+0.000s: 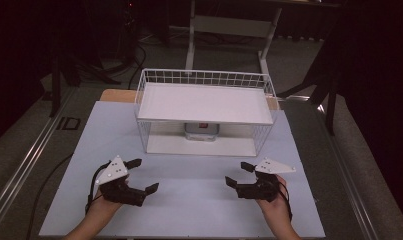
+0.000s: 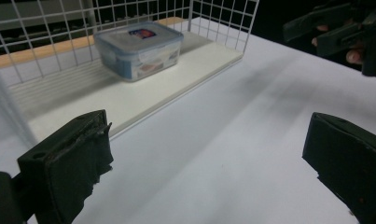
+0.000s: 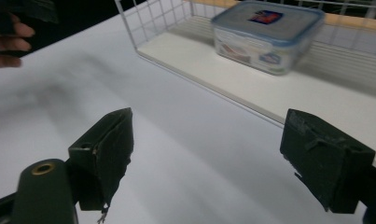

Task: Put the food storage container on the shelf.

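- Food container [image 1: 201, 131] sits on the wire rack's [image 1: 204, 80] lower shelf.
- Left gripper [image 1: 140, 176] and right gripper [image 1: 237, 174] hover over the table [image 1: 189, 200], jaws spread, holding nothing.

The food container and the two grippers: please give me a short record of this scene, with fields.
container: clear food container with blue-rimmed lid, closed
place: lower shelf of white wire rack, under its top shelf
left gripper: open, holds nothing, over the table
right gripper: open, holds nothing
contact: neither gripper touches the container
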Available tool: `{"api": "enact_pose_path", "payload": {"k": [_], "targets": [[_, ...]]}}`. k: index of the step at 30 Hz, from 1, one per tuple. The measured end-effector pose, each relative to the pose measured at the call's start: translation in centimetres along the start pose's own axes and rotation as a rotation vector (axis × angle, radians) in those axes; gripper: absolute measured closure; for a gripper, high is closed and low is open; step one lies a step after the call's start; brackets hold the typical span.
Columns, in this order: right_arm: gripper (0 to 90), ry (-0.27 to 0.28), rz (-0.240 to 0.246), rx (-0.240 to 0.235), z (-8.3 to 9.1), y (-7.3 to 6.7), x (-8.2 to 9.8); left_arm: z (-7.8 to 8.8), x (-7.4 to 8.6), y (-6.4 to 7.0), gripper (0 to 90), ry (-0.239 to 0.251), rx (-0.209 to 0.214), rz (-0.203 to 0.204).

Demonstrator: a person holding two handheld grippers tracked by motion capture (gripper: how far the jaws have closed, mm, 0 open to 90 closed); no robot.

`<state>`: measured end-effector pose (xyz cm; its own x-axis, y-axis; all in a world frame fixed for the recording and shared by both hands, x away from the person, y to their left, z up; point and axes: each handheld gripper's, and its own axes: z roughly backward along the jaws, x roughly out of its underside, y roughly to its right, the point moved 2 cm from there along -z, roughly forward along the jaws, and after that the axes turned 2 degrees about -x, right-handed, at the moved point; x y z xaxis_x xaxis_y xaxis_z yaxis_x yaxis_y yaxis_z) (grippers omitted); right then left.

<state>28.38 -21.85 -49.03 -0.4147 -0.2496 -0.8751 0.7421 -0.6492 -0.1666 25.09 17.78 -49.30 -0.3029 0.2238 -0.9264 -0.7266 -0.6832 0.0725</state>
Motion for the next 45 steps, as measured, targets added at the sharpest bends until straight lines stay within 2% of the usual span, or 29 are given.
{"api": "enact_pose_path", "payload": {"k": [4, 8, 12, 17, 22, 25, 28, 30, 33, 36, 38, 40, 42, 43, 45], "targets": [[17.3, 0.007, -0.021, -0.004, 0.7, 0.3, 0.4, 0.4, 0.5, -0.1, 1.9, -0.011, 0.004, -0.006], [17.3, 0.017, -0.021, -0.014, 1.6, 0.6, 0.6, 0.8, 0.8, -0.2, 1.9, -0.014, 0.038, -0.019], [17.8, 0.025, -0.025, -0.038, 2.1, 0.8, 0.9, 1.0, 1.2, -0.2, 1.9, -0.021, 0.056, -0.011], [17.6, 0.013, 0.005, -0.045, 2.6, 0.7, 1.3, 1.3, 1.6, -0.2, 1.9, -0.020, 0.044, -0.013], [16.8, 0.001, 0.022, -0.085, 2.8, 1.0, 2.1, 1.3, 2.0, -0.3, 1.9, -0.008, 0.035, 0.000], [16.9, -0.012, 0.050, -0.081, 2.7, 1.4, 2.5, 1.3, 2.0, -0.5, 1.9, 0.004, 0.034, 0.008], [17.0, -0.020, 0.055, -0.065, 2.5, 1.9, 2.8, 1.2, 2.0, -0.6, 1.9, 0.008, 0.032, 0.017], [17.0, -0.038, 0.057, -0.046, 2.4, 2.2, 3.1, 1.1, 2.1, -0.6, 1.9, 0.005, 0.026, 0.008], [16.9, -0.043, 0.053, -0.045, 2.2, 2.6, 3.4, 1.0, 2.3, -0.6, 1.9, -0.004, 0.019, -0.001], [17.0, -0.039, 0.051, -0.029, 2.3, 3.0, 3.5, 0.9, 2.5, -0.7, 1.9, -0.008, 0.019, 0.012], [17.1, -0.052, 0.063, -0.023, 2.2, 3.0, 3.6, 0.9, 2.5, -0.8, 1.9, -0.015, 0.002, 0.002], [17.0, -0.053, 0.062, -0.027, 2.1, 3.0, 3.8, 1.0, 2.3, -0.9, 1.9, 0.001, -0.006, -0.020], [17.0, -0.044, 0.062, -0.028, 2.1, 3.0, 3.7, 1.2, 2.1, -1.1, 1.9, 0.031, -0.012, -0.024], [17.0, -0.033, 0.062, -0.030, 2.2, 3.0, 3.7, 1.3, 2.0, -1.1, 1.9, 0.047, -0.010, -0.021], [17.0, -0.024, 0.057, -0.035, 2.3, 3.1, 3.6, 1.2, 2.0, -1.2, 1.9, 0.048, -0.007, -0.010]]}}
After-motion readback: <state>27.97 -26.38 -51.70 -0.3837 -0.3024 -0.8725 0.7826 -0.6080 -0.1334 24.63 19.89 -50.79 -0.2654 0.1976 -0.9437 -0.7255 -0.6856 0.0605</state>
